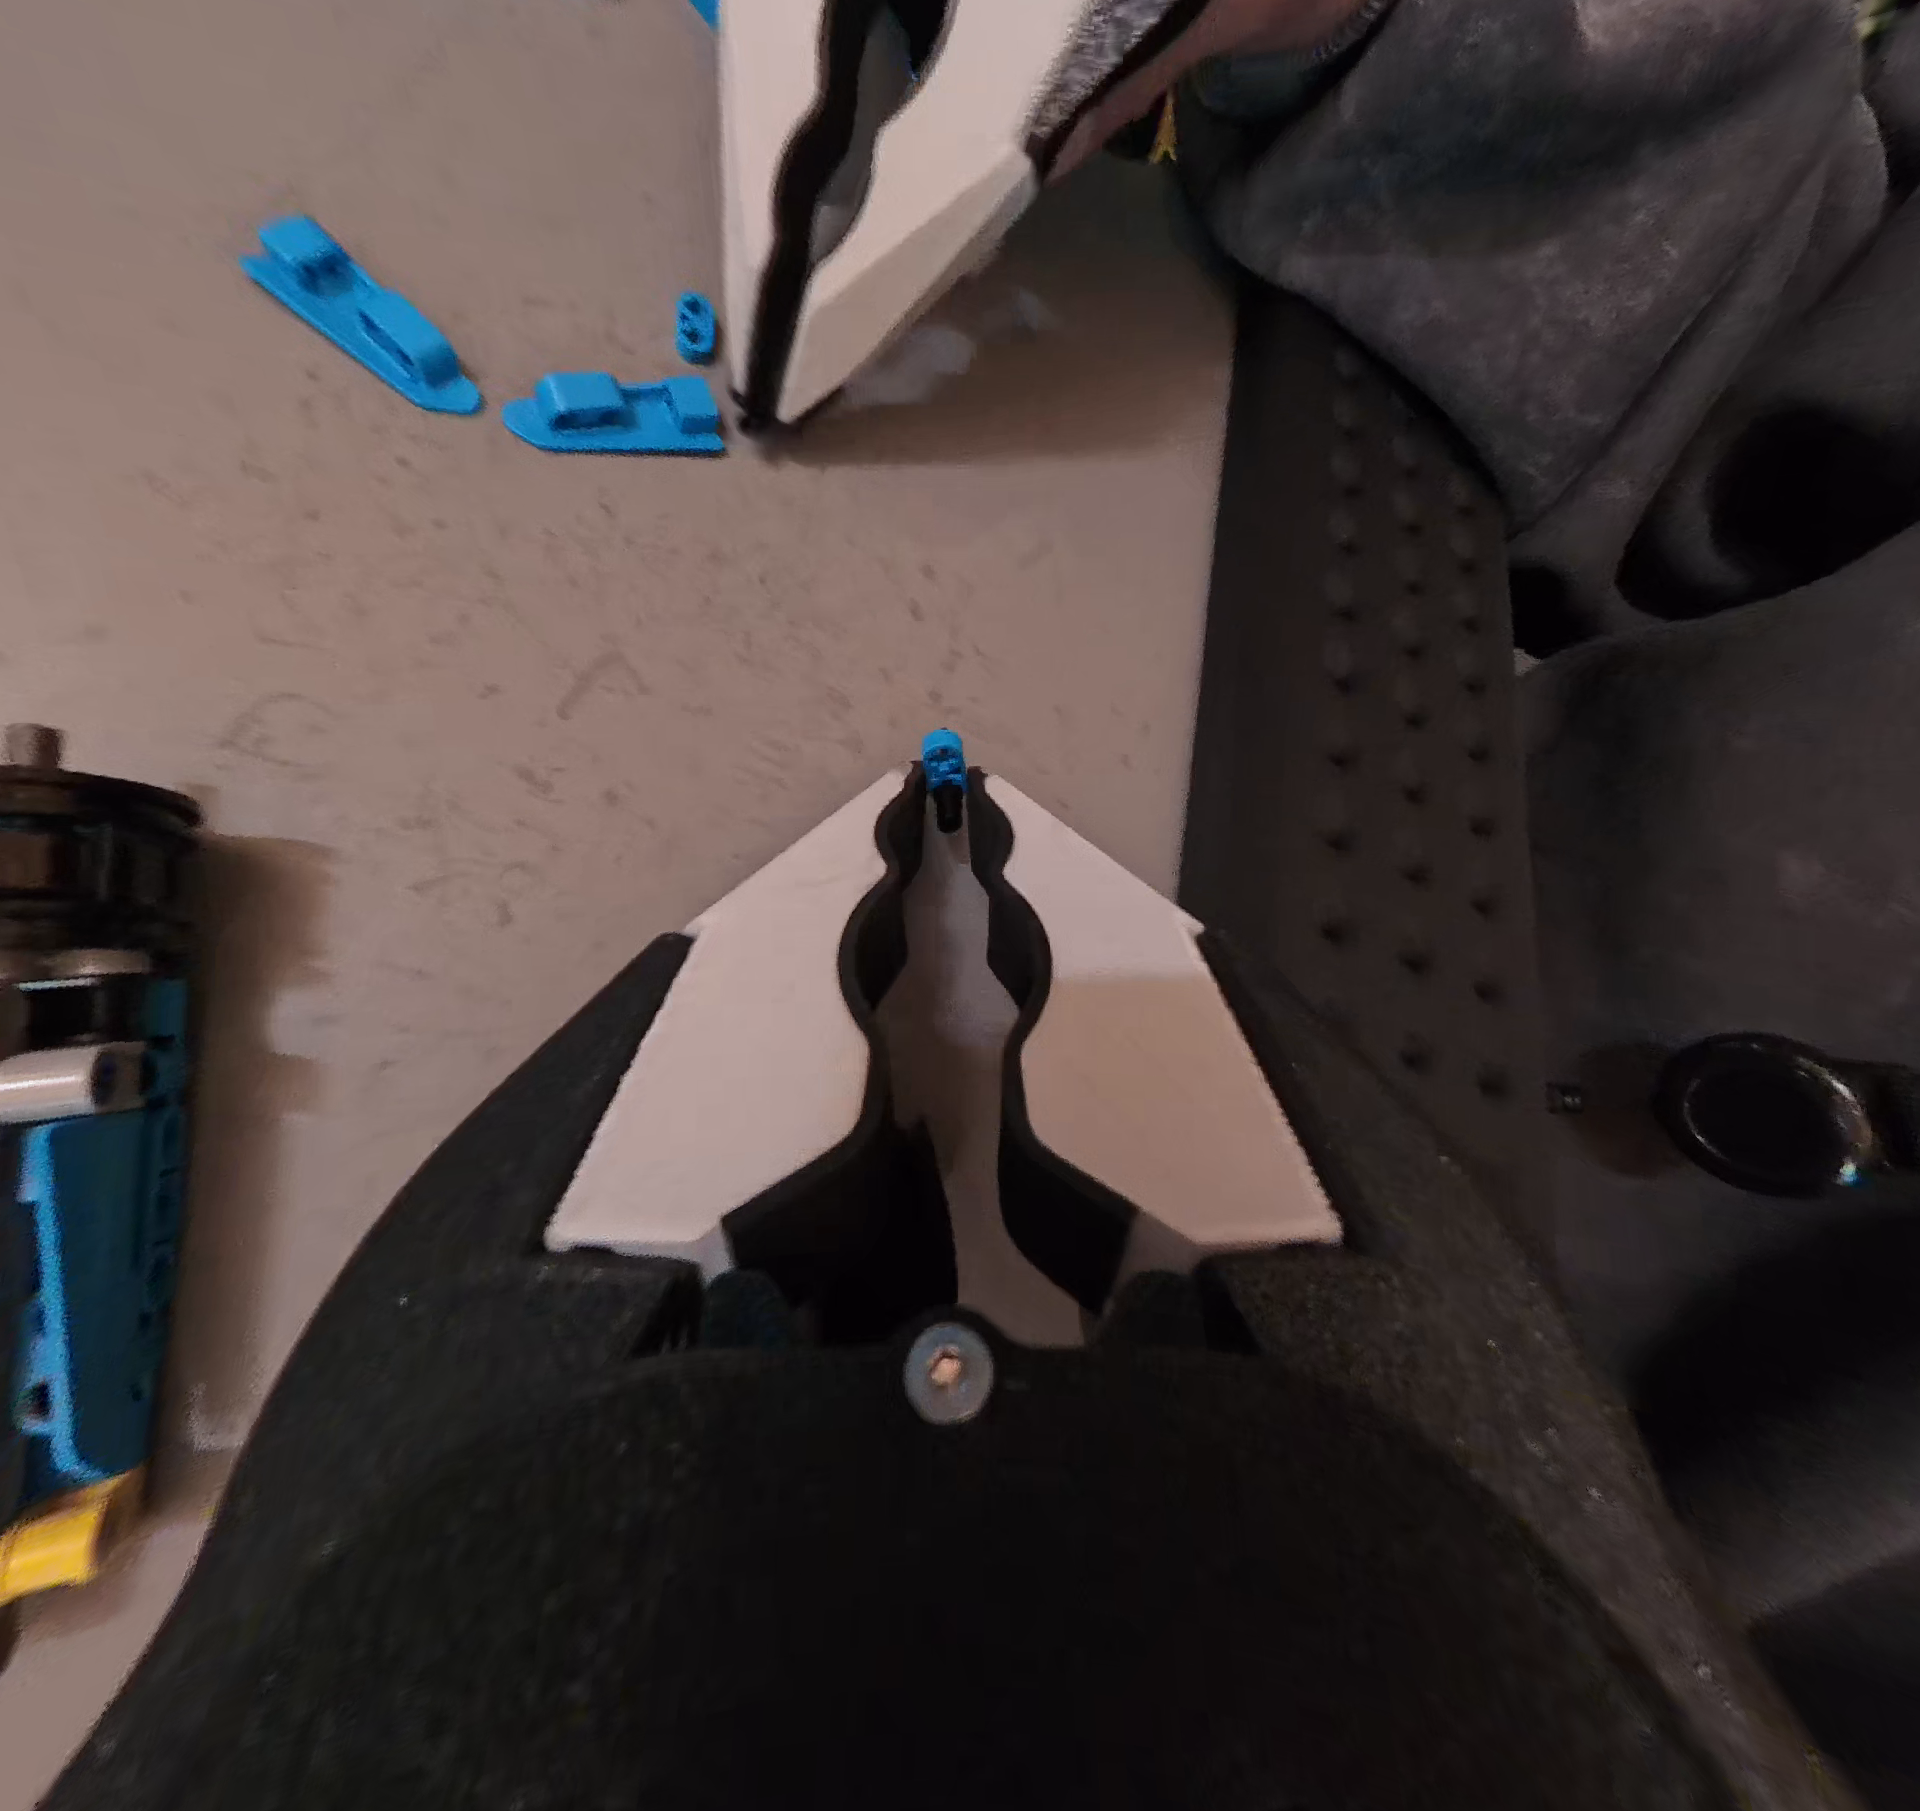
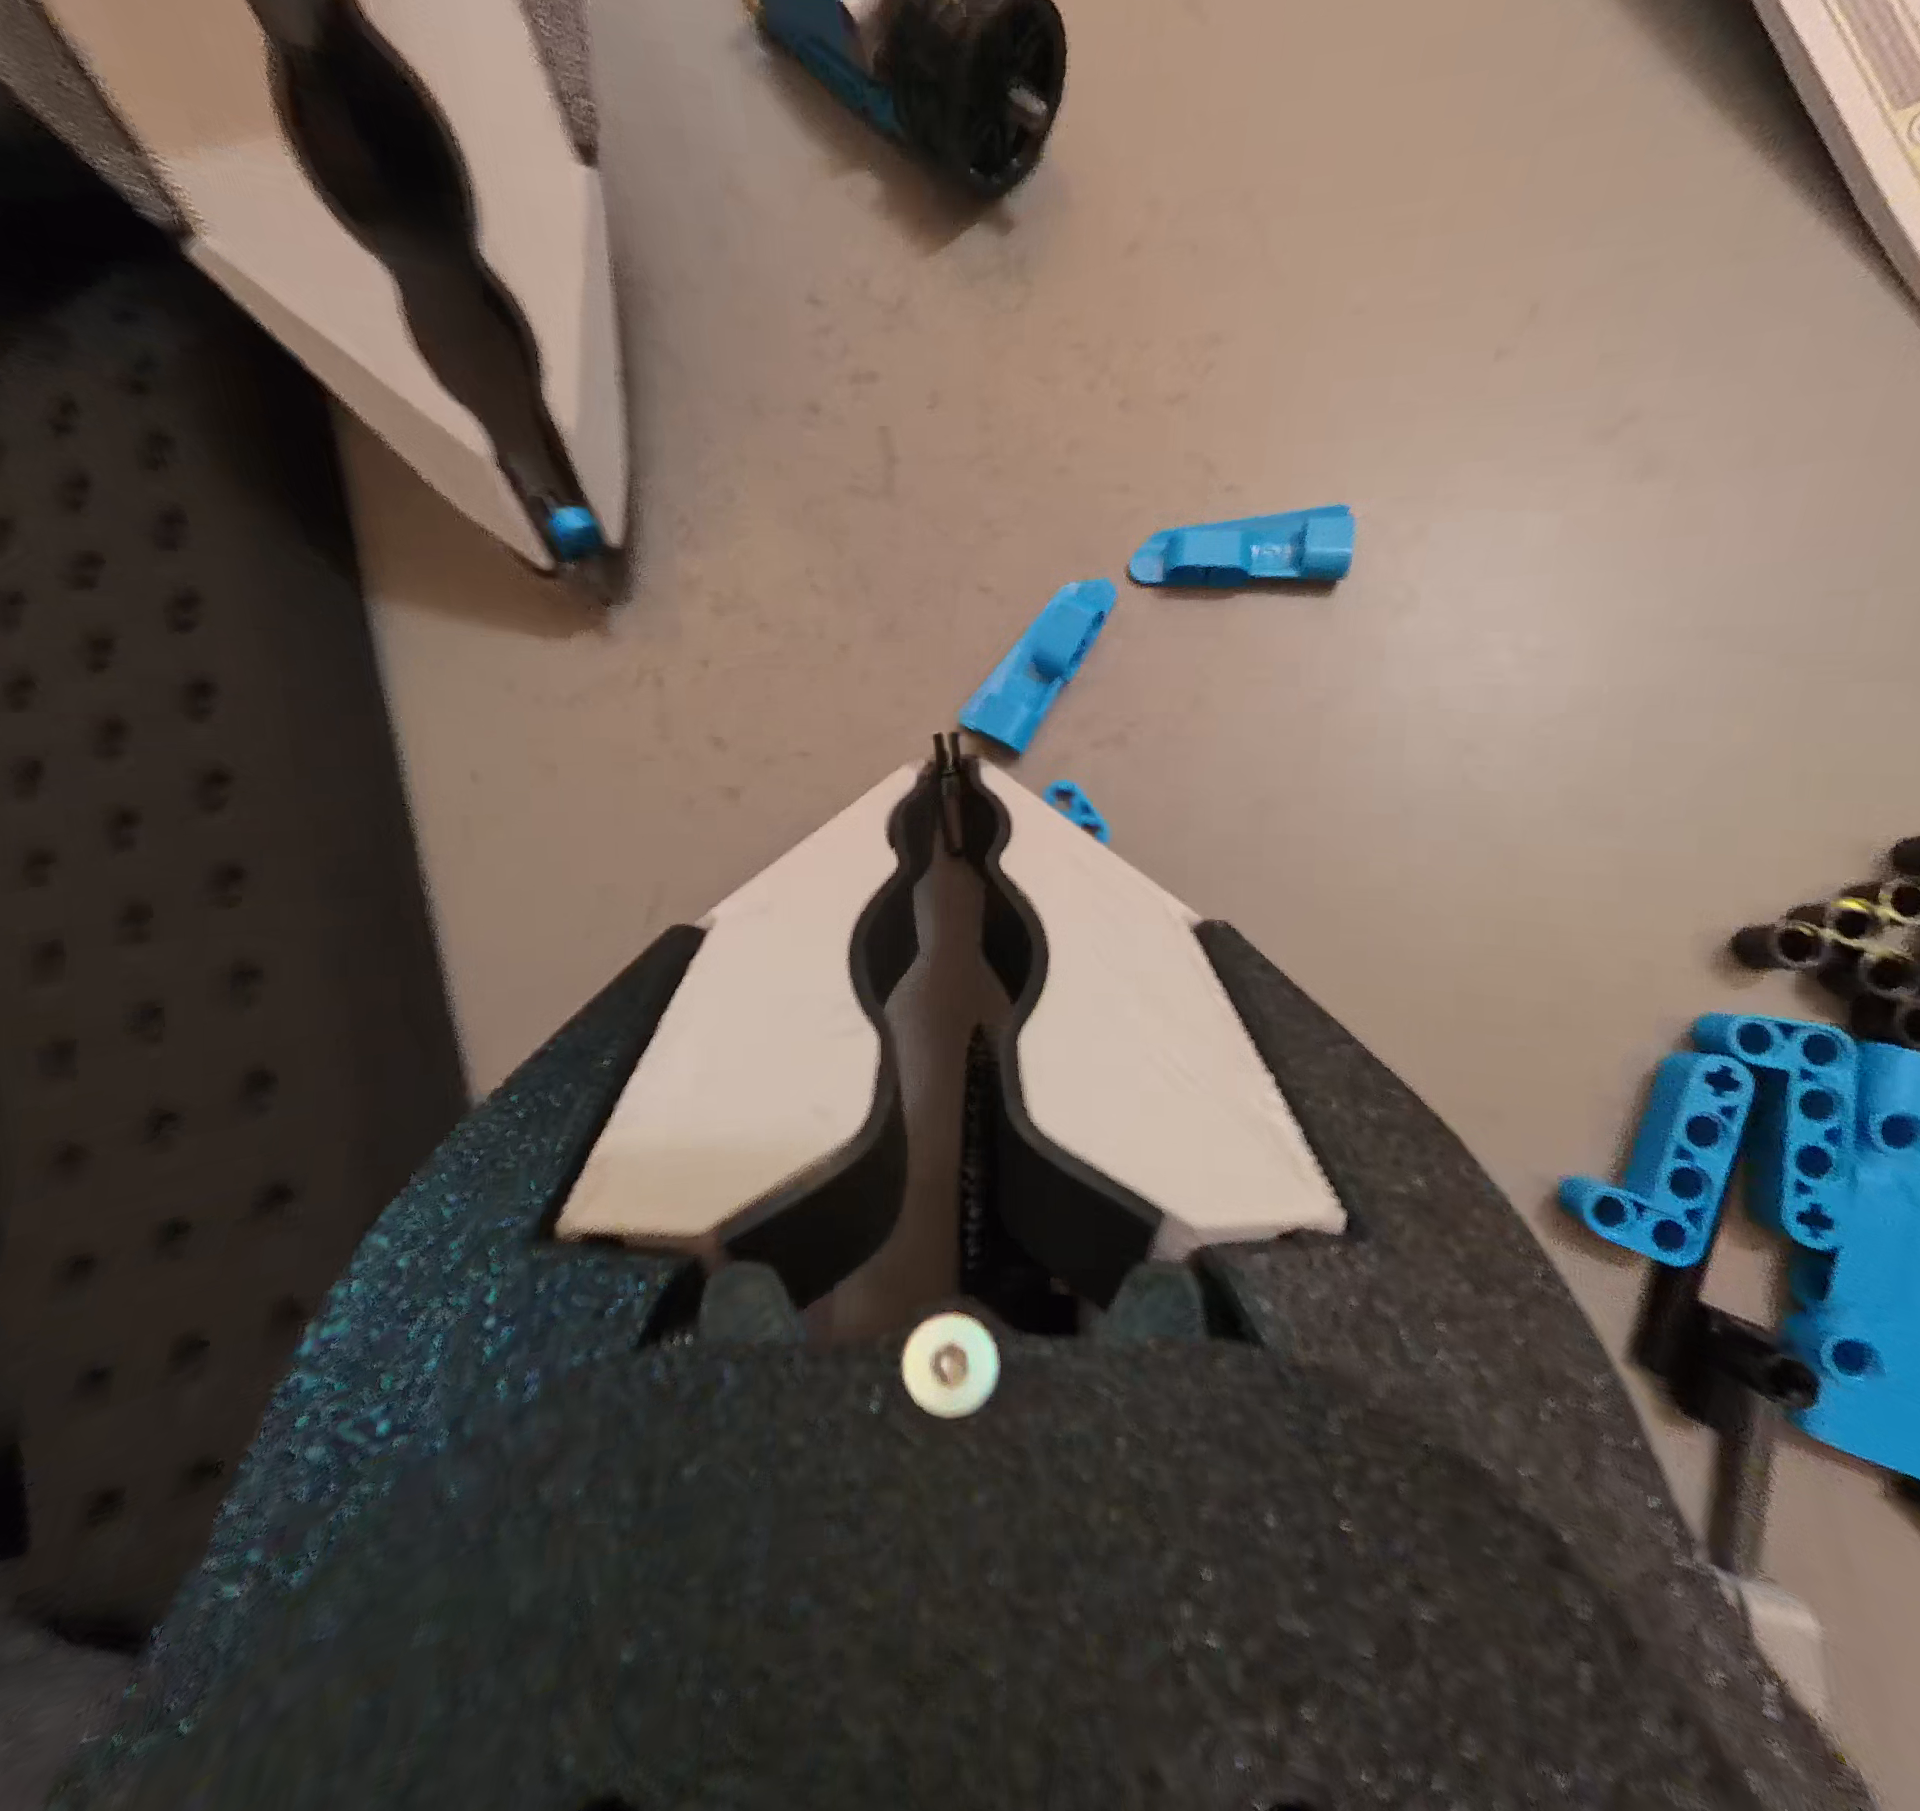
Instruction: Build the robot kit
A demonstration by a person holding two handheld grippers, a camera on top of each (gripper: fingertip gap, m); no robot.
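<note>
Right wrist view alone shows right gripper [image 2: 951, 764] pinching black pin [image 2: 950, 793].

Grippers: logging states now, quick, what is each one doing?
Left gripper: shut on small blue connector.
Right gripper: shut on thin black pin.

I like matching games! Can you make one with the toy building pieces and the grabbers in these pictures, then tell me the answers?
Things:
1. left gripper
2. right gripper
3. wheel assembly
4. two blue panel pieces

States or places:
A. pinching a thin black pin
B. lying flat on the table, side by side
C. pinching a small blue connector
D. lying on its side, far from the right gripper

Pairs: 1-C, 2-A, 3-D, 4-B
</note>
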